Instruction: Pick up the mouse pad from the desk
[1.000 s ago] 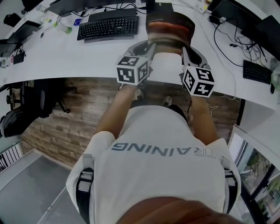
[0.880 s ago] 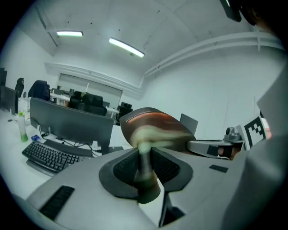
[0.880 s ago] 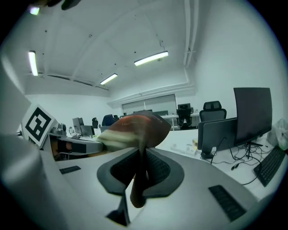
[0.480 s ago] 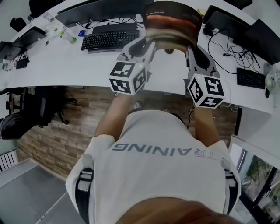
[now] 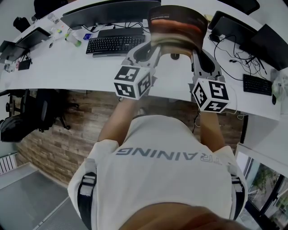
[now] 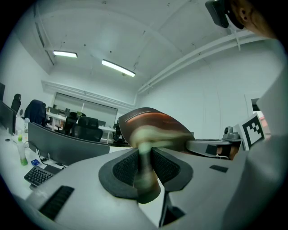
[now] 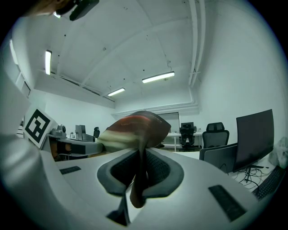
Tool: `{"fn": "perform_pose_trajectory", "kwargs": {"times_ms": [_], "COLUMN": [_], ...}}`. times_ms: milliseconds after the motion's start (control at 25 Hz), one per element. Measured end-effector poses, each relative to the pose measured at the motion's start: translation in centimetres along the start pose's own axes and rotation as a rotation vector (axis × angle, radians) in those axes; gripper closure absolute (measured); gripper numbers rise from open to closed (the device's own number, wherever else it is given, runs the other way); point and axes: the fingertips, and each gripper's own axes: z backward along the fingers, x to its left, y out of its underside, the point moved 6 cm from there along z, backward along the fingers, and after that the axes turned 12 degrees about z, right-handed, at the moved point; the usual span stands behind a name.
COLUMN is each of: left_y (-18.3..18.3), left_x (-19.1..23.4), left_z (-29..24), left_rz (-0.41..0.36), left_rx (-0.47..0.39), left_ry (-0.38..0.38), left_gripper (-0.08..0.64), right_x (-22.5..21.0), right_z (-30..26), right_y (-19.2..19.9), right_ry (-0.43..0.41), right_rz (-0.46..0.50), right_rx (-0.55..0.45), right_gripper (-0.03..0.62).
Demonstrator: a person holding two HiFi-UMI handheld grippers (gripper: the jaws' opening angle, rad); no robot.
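Nearest the camera is the person's white cloth shirt, and two bare forearms reach forward from it. Each forearm ends in a cube with black-and-white square markers. Ahead of the cubes the grey moulded left gripper and right gripper point about level, side by side.

In the left gripper view, the left gripper's dark, ribbed rubber pads are pressed onto the thin edge of the mouse pad. The right gripper is clenched the same way, with the mouse pad's edge squeezed flat between its textured pads.

The mouse pad is a limp sheet, dark brown with a reddish band and a pale cream stripe. It is held by its two near corners, clear of the desk, and its middle bows upward in an arch between the jaws.

Below it the smooth white desk curves from left to right above a floor of wood-grain planks. A small dark object lies under the pad, possibly a mouse, but it is too hidden to be sure.

Toward the desk's far edge lies a black keyboard, and behind it is a wide curved monitor. A second keyboard sits among black cables near the right end.
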Motion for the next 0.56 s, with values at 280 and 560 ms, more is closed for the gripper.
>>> {"fn": "perform_pose_trajectory", "kwargs": {"times_ms": [280, 560], "left_y": [0.06, 0.25], "left_x": [0.29, 0.70], "left_z": [-0.02, -0.28], "left_rz": [0.004, 0.011], "left_rx": [0.003, 0.008], "left_ry": [0.003, 0.008], "left_gripper": [0.449, 0.449], "right_x": [0.24, 0.35], "right_z": [-0.16, -0.45], "right_y": [0.19, 0.45], "right_ry": [0.000, 0.005], "right_rz": [-0.001, -0.003], "right_rx": [0.006, 0.014], "right_gripper": [0.538, 0.538]}}
